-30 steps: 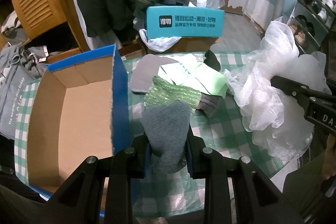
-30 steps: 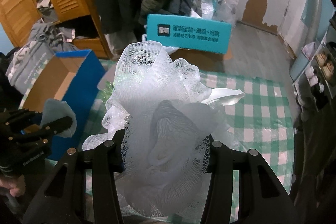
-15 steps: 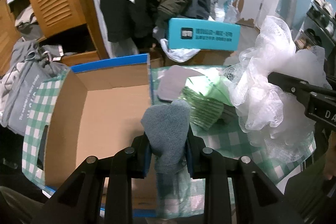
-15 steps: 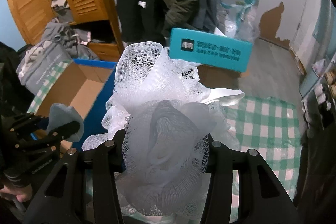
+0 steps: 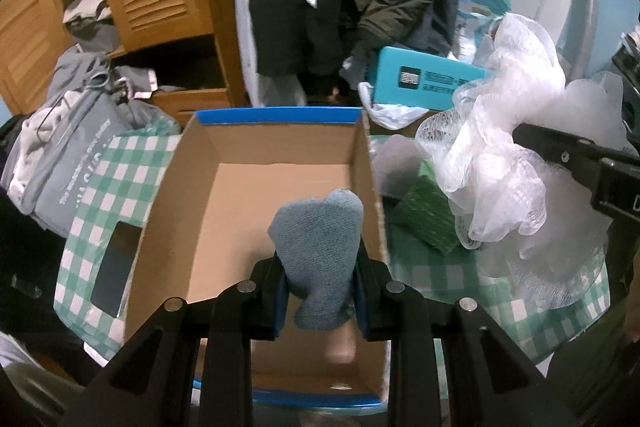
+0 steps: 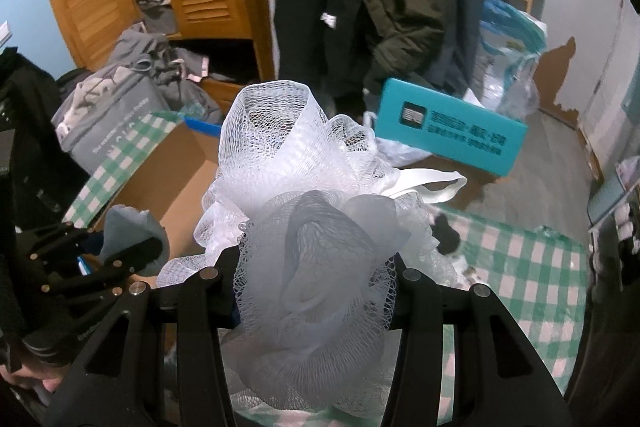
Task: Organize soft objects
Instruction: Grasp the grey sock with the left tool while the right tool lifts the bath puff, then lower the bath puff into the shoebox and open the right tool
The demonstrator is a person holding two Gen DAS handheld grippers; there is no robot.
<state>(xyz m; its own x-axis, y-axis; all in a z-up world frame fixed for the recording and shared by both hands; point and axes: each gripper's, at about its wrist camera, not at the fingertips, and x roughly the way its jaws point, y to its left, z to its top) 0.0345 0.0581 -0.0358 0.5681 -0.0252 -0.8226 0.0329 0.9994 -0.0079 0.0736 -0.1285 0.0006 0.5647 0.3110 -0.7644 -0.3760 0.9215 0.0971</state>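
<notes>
Two soft things are in your grip at once, both on their way to the open cardboard box (image 5: pixel 256 211) on the green-checked tablecloth (image 5: pixel 116 167). Your left gripper (image 5: pixel 320 291) is clamped narrow on a folded grey-blue cloth (image 5: pixel 318 247), which a second ago hung over the tablecloth beside the box's blue-edged right wall and now hangs above the box's bare floor, close to that wall. Your right gripper (image 6: pixel 314 291) holds a white mesh bath pouf (image 6: pixel 304 219) at about half width, the netting bulging out past both fingers; it has come nearer the box too and now floats just right of that wall, over the green knitted piece (image 5: pixel 424 215) and the grey pad (image 5: pixel 394 163) lying beside the box. The box looks empty so far, so the sorting seems barely begun. The cloth appears placed for release, needing only that the jaws part. The pouf probably has to cross the wall first, and its loose netting and white cord loop (image 6: pixel 432 187) could snag the cardboard rim on the way in.
</notes>
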